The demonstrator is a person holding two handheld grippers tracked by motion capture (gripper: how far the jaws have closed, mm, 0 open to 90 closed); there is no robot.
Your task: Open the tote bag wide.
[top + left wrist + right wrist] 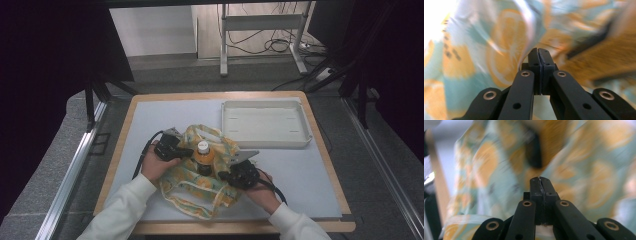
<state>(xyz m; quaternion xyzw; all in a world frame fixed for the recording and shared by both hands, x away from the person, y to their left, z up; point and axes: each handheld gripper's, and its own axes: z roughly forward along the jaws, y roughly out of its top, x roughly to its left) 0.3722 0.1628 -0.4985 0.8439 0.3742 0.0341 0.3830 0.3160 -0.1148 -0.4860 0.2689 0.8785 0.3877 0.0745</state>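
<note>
Here we saw a patterned cloth bag (200,187), teal with orange fruit prints, lying bunched on the grey table mat (300,175) near the person's edge, with an orange bottle (202,157) standing upright in its opening, white cap on top. The left gripper (186,151) sat at the bag's left rim, just beside the bottle, and in the left gripper view its jaws were pressed together with a thin fold of the cloth rising from between the tips (538,53), so we read it as clenched on the bag. The right gripper (231,173) sat at the bag's right side, near the bottle's base; in the right gripper view its jaws (541,183) met flat against each other right at the fabric, but blur kept us from telling whether any cloth was pinched. We noted both hands (157,167) low on the table at either side of the bag. A white tray (300,141) lay behind the bag, well apart from it.
</note>
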